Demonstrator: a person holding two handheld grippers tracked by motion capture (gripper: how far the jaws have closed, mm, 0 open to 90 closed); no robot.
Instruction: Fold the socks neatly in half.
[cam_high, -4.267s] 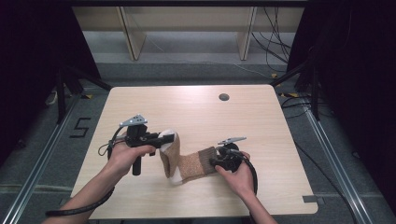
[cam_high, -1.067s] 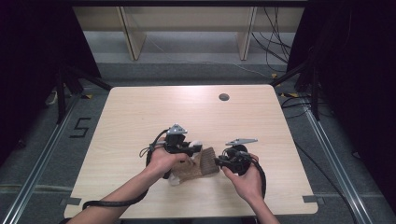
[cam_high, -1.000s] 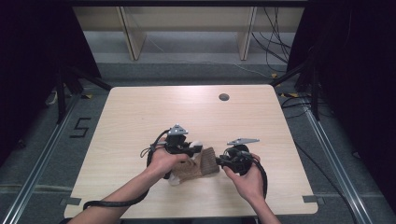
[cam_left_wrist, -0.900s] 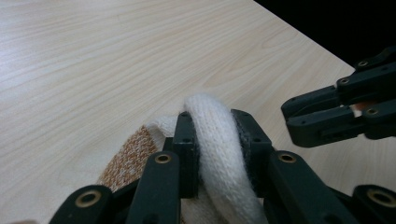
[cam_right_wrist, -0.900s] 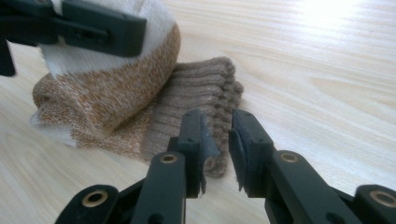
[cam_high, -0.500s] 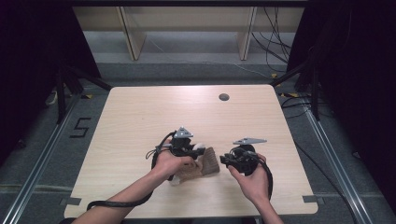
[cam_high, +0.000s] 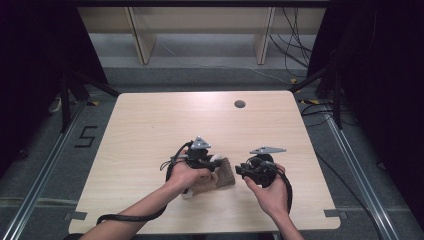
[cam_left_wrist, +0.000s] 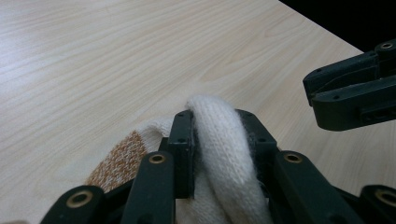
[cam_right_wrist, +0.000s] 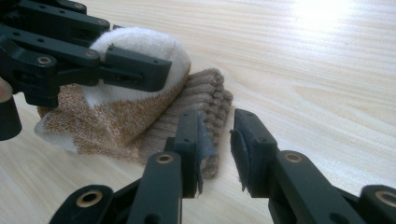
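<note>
Under my left hand (cam_high: 187, 176): much of the folded sock (cam_high: 220, 175) is covered in the high view.
Sock: near the table's (cam_high: 150, 125) front edge, between my grippers.
Left gripper (cam_left_wrist: 217, 140): pads clamp its white toe, jaws just easing apart.
Right gripper (cam_right_wrist: 215, 140): just beside the ribbed cuff (cam_right_wrist: 205, 100), jaws parted, just widening, gripping nothing.

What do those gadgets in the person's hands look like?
Each hand holds a black gripper: left gripper, right gripper. Each has two black jointed jaws with brass-coloured rivets and dark pads, a grey three-cornered plate on top, and a trailing black cable. The forearms are bare, no sleeves.
</note>
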